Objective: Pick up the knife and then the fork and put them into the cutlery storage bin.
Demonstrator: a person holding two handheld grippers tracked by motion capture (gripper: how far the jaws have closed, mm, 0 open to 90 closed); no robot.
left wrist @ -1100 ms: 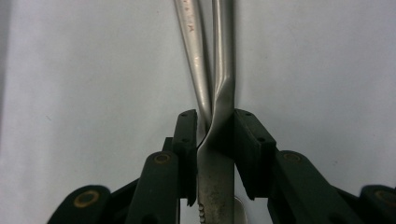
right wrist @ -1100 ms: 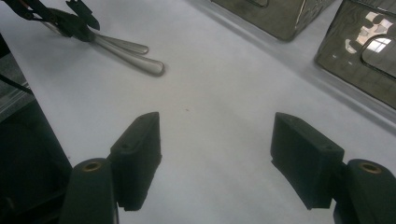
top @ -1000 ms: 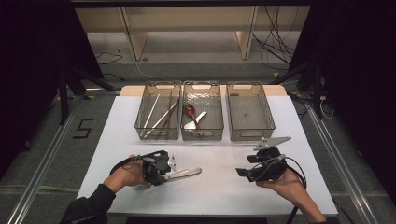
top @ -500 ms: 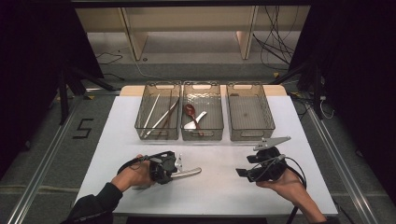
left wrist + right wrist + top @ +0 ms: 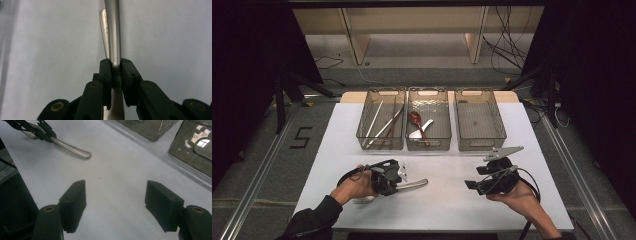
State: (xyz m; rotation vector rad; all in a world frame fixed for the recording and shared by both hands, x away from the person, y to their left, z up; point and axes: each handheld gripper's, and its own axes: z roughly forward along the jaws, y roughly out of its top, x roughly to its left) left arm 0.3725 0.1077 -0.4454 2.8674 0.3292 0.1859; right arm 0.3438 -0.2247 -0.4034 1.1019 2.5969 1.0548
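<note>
I'm sorting cutlery off the white table (image 5: pixel 337 150) into three clear bins. The left bin (image 5: pixel 381 142) holds chopsticks (image 5: pixel 382 124), the middle bin (image 5: pixel 428 144) a dark red spoon (image 5: pixel 416 119) and a pale one, the right bin (image 5: pixel 480 142) nothing. My left gripper (image 5: pixel 398 176) has just been closing and now clamps a metal fork's handle (image 5: pixel 113 32), low over the near-left table. My right gripper (image 5: pixel 115 207) waits with its jaws spread, holding nothing. The fork isn't binned yet, probably bound for the right bin.
</note>
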